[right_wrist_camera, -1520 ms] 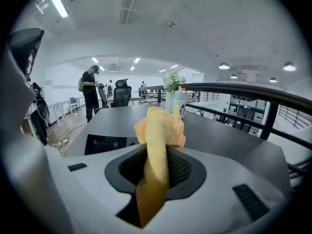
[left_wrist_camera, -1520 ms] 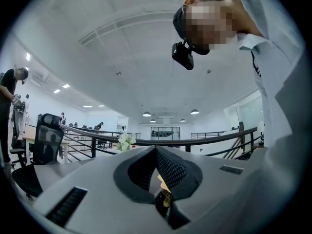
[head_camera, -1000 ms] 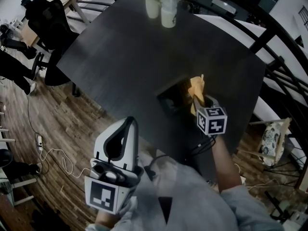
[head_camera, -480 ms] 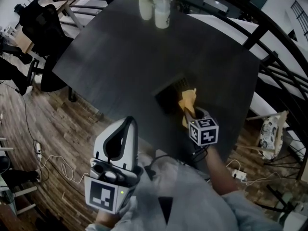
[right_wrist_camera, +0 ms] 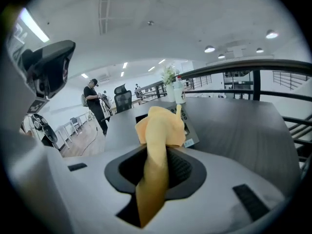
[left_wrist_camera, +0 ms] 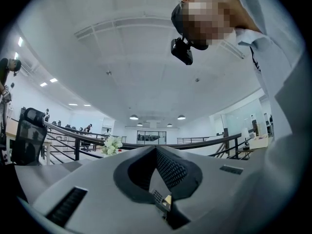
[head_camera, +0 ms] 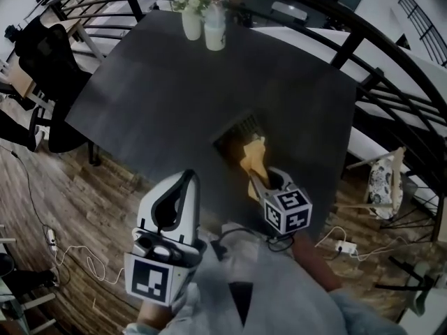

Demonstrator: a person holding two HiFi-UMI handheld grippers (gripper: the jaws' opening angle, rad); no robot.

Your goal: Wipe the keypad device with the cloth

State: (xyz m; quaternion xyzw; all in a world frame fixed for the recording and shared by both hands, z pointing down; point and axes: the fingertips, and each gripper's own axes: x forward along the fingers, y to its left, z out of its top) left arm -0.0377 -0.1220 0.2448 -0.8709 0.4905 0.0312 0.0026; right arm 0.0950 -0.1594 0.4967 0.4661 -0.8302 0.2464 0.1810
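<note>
A dark keypad device (head_camera: 236,132) lies near the front edge of the dark table (head_camera: 174,82). My right gripper (head_camera: 257,174) is shut on a yellow cloth (head_camera: 252,158), whose bunched end hangs over the device's near corner. In the right gripper view the cloth (right_wrist_camera: 160,135) runs up between the jaws, with the keypad device (right_wrist_camera: 187,126) partly hidden behind it. My left gripper (head_camera: 172,199) is held low near my body, off the table, its jaws shut with nothing between them; it (left_wrist_camera: 157,177) points up toward the ceiling.
A white vase of flowers (head_camera: 190,5) and a white bottle (head_camera: 214,28) stand at the table's far edge. Black railings (head_camera: 363,54) run along the right. An office chair (head_camera: 42,40) stands at the left, and cables (head_camera: 63,246) lie on the wooden floor.
My right gripper has drawn back toward me and to the left with the cloth, from over the device to its near corner. The left gripper has stayed put.
</note>
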